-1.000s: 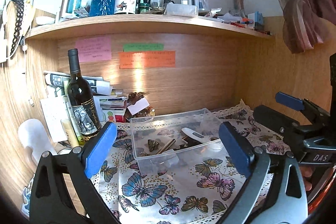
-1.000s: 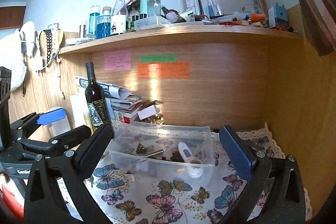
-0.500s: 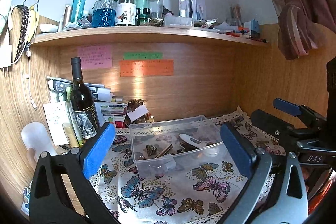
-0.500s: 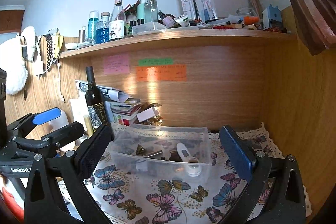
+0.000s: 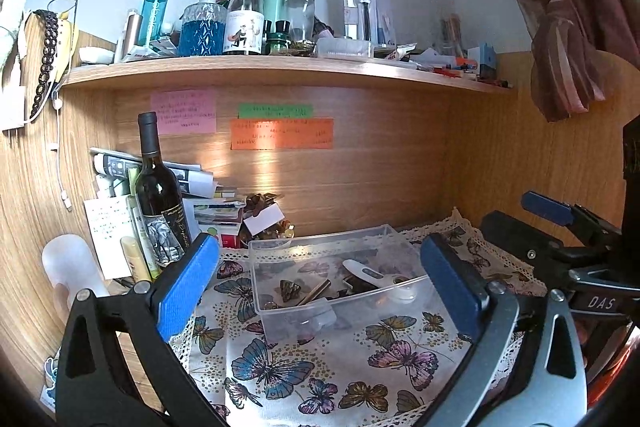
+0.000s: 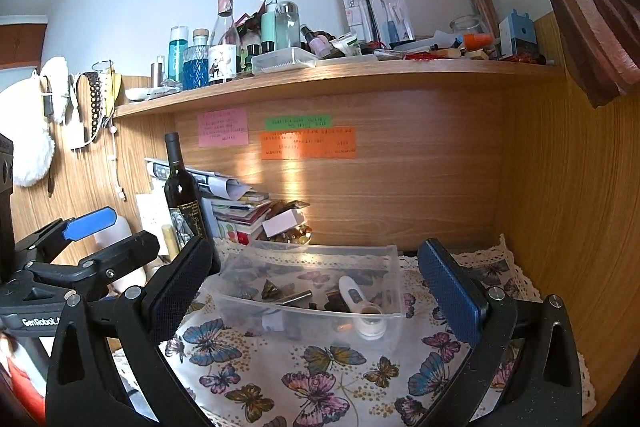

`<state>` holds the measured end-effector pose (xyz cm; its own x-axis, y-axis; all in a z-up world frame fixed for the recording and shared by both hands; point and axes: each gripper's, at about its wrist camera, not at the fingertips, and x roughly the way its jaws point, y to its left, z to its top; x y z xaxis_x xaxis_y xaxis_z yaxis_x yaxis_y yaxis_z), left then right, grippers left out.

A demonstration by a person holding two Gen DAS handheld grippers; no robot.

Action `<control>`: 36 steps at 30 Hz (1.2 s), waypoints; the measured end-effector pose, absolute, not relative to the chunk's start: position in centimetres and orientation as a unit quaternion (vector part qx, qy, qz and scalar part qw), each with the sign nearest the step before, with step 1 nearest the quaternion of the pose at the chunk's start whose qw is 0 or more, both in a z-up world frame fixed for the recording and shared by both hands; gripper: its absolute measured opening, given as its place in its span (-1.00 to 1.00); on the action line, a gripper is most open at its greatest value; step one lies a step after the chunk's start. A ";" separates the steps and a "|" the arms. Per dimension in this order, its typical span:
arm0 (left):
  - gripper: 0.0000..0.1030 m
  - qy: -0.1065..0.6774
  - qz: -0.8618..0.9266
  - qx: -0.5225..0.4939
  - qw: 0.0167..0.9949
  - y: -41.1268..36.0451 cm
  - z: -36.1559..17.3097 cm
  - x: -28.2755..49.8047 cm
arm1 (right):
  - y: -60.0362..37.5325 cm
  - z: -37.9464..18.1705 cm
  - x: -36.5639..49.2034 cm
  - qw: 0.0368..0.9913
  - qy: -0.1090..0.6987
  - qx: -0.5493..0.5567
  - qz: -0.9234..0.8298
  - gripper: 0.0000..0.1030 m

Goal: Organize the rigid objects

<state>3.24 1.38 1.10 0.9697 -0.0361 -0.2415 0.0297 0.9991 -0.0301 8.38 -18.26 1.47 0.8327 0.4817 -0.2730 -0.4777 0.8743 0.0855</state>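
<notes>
Bench (image 5: 320, 379), butterfly cloth on top: the clear plastic box (image 5: 332, 279) sits mid-bench toward the back edge, just ahead of the wall panel. Over the last second both views pull back and rise slightly; box looks smaller and farther off. Wine bottle (image 5: 158, 195) upright at back-left corner, unmoved. Left tongs (image 5: 320, 287) spread wide, nothing between them; right tongs (image 6: 316, 291) likewise spread and empty. Inside the box: white thermometer (image 6: 352, 293), a small brass-coloured tube (image 5: 314, 293), dark small pieces. Judgement: retreat with empty tongs suggests the sorting is finished or nearly so.
</notes>
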 end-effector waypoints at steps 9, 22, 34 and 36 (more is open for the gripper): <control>0.99 0.117 -0.014 -0.012 0.993 1.4 1.3 3.2 | -18.3 1.8 8.3 0.959 0.140 0.008 0.248 1.00; 0.99 0.109 -0.022 -0.015 0.994 1.1 1.4 3.0 | -18.6 2.0 8.2 0.959 0.136 0.010 0.248 1.00; 0.99 0.106 -0.018 -0.013 0.994 0.9 1.5 3.0 | -18.6 2.0 8.1 0.959 0.136 0.011 0.249 1.00; 0.99 0.106 -0.018 -0.014 0.994 0.9 1.4 3.0 | -18.6 2.0 8.1 0.959 0.137 0.011 0.249 1.00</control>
<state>3.02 0.92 1.45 0.9767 -0.0389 -0.2111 0.0330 0.9990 -0.0311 8.13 -18.61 1.98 0.8384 0.4807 -0.2569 -0.4747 0.8756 0.0890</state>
